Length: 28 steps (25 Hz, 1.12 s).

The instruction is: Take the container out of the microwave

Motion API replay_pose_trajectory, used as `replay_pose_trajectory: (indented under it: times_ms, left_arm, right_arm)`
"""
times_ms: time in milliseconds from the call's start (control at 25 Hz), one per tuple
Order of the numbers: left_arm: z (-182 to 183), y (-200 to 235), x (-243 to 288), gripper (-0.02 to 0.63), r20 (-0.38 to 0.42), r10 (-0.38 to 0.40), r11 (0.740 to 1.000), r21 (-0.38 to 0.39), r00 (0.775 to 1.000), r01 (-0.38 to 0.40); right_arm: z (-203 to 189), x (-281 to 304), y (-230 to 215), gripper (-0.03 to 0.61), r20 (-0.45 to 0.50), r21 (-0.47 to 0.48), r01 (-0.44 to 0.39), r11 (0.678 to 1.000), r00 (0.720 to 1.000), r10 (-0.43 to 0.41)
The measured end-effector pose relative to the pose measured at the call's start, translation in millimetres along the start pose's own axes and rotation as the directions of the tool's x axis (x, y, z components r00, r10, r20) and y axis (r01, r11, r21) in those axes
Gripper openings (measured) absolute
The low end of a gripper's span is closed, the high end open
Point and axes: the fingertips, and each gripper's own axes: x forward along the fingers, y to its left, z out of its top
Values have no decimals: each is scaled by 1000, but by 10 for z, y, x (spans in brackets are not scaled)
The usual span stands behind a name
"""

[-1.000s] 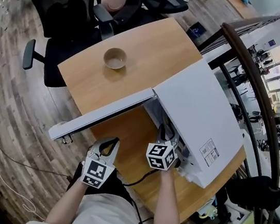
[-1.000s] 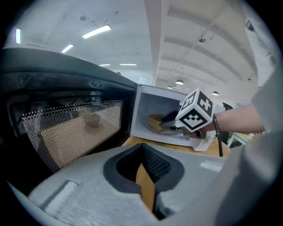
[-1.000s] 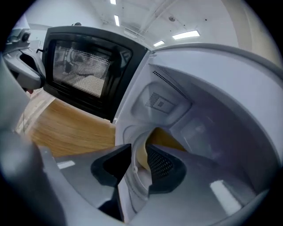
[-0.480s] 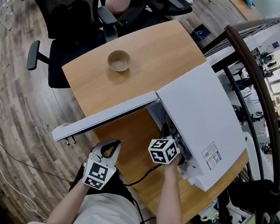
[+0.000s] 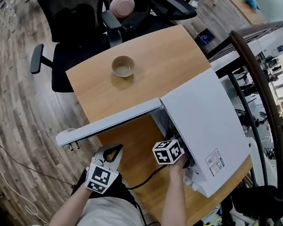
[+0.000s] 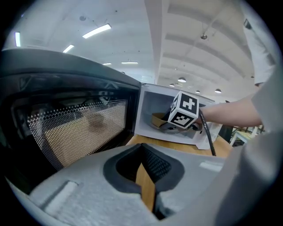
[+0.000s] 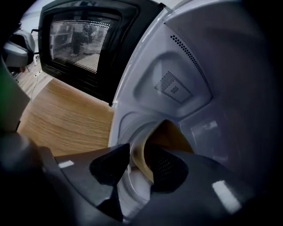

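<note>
Wooden table (image 5: pixel 155 54), microwave (image 5: pixel 209 120) door (image 5: pixel 108 123) open, container (image 7: pixel 170 136) inside

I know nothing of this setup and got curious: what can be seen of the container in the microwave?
The container is a tan, matte bowl with a thin rim. It sits, apparently upright, on the floor of the open white microwave. Only its near side shows. Its wall stands between the jaws of the right gripper, which have just been opening and are not clamped on it.
</note>
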Motion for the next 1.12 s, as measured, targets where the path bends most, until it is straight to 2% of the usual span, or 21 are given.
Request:
replay_pose_trajectory:
  times_ms: [320, 440, 1120]
  left_arm:
    - [12, 28, -3, 3, 2, -3, 1000, -17, 1000, 3]
    - [0, 23, -8, 3, 0, -2, 1000, -18, 1000, 2]
    - [-47, 6, -51, 3, -1, -8, 1000, -17, 1000, 8]
  right_arm:
    - [9, -2, 32, 141, -45, -51, -21, 998, 999, 19]
    - [13, -30, 37, 110, -36, -45, -23, 999, 999, 22]
    - [73, -159, 145, 60, 17, -21, -25, 999, 1000, 25]
